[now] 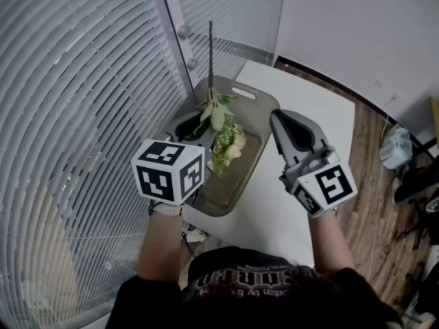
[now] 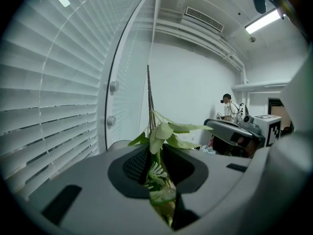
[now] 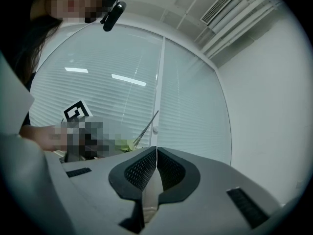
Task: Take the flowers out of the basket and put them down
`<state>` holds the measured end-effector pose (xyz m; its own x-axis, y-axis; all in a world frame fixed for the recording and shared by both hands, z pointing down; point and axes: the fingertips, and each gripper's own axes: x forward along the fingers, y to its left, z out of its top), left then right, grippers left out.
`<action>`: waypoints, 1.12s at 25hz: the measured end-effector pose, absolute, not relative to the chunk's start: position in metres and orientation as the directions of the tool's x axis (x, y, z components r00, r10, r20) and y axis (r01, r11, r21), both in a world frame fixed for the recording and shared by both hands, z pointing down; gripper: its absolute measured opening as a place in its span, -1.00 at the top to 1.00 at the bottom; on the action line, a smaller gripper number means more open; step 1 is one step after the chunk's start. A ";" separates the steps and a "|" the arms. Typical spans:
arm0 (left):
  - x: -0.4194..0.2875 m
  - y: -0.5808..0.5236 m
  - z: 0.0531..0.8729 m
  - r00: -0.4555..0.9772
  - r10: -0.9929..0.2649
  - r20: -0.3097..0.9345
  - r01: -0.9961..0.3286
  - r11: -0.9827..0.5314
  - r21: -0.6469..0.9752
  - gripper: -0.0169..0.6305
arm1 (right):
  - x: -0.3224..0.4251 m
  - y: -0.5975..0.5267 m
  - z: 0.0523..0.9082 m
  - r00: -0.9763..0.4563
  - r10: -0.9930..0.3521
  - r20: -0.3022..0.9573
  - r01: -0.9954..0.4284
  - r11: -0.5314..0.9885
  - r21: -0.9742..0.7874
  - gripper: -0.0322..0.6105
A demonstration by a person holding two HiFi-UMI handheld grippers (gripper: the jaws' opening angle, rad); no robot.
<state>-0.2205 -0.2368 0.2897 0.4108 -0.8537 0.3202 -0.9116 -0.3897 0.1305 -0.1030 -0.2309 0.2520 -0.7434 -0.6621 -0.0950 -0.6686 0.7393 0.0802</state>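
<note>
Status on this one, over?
Left gripper shut on flowers, stems up, over basket. Right gripper shut, empty, alongside. Nothing blocking the table.

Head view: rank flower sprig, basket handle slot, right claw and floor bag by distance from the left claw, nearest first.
1. Flower sprig: clamped in the left claw itself.
2. Basket handle slot, beyond the flowers at the far end, and right claw, off to the right: too close to call.
3. Pale bag: far right, down on the wood floor.

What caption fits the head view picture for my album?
The left gripper holds the flowers stem-up over the grey basket; the right gripper is shut beside it.
</note>
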 end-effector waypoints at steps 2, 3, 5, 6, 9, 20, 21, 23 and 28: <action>-0.219 -0.237 0.289 0.417 -0.851 0.320 -0.909 -0.398 0.127 0.72 | -0.103 -0.231 0.252 -0.738 -0.669 -0.090 -0.675 0.734 0.077 0.81; -0.218 -0.236 0.289 0.422 -0.848 0.321 -0.906 -0.403 0.125 0.72 | -0.104 -0.231 0.253 -0.735 -0.672 -0.087 -0.678 0.731 0.079 0.81; -0.216 -0.237 0.291 0.436 -0.839 0.325 -0.899 -0.419 0.125 0.72 | -0.105 -0.232 0.254 -0.727 -0.681 -0.087 -0.686 0.723 0.080 0.81; -0.216 -0.239 0.293 0.444 -0.835 0.326 -0.895 -0.427 0.126 0.72 | -0.105 -0.233 0.254 -0.722 -0.686 -0.087 -0.692 0.718 0.079 0.81; -0.216 -0.242 0.294 0.463 -0.824 0.327 -0.886 -0.446 0.128 0.72 | -0.106 -0.235 0.256 -0.707 -0.703 -0.085 -0.708 0.702 0.077 0.81; -0.219 -0.243 0.291 0.504 -0.805 0.314 -0.862 -0.492 0.123 0.72 | -0.110 -0.231 0.252 -0.669 -0.736 -0.101 -0.743 0.666 0.065 0.81; -0.220 -0.242 0.290 0.505 -0.804 0.313 -0.861 -0.492 0.125 0.72 | -0.111 -0.231 0.252 -0.668 -0.738 -0.096 -0.744 0.665 0.065 0.81; -0.221 -0.239 0.288 0.508 -0.803 0.312 -0.860 -0.496 0.123 0.72 | -0.113 -0.229 0.250 -0.669 -0.737 -0.096 -0.743 0.666 0.065 0.81; -0.218 -0.226 0.277 0.512 -0.805 0.301 -0.855 -0.513 0.081 0.72 | -0.113 -0.220 0.244 -0.668 -0.739 -0.087 -0.744 0.665 0.065 0.81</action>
<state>-0.2184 -0.2259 0.2773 0.5116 -0.8046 0.3014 -0.8546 -0.5129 0.0814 -0.1134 -0.2196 0.2440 -0.6683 -0.7388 -0.0871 -0.7438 0.6652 0.0647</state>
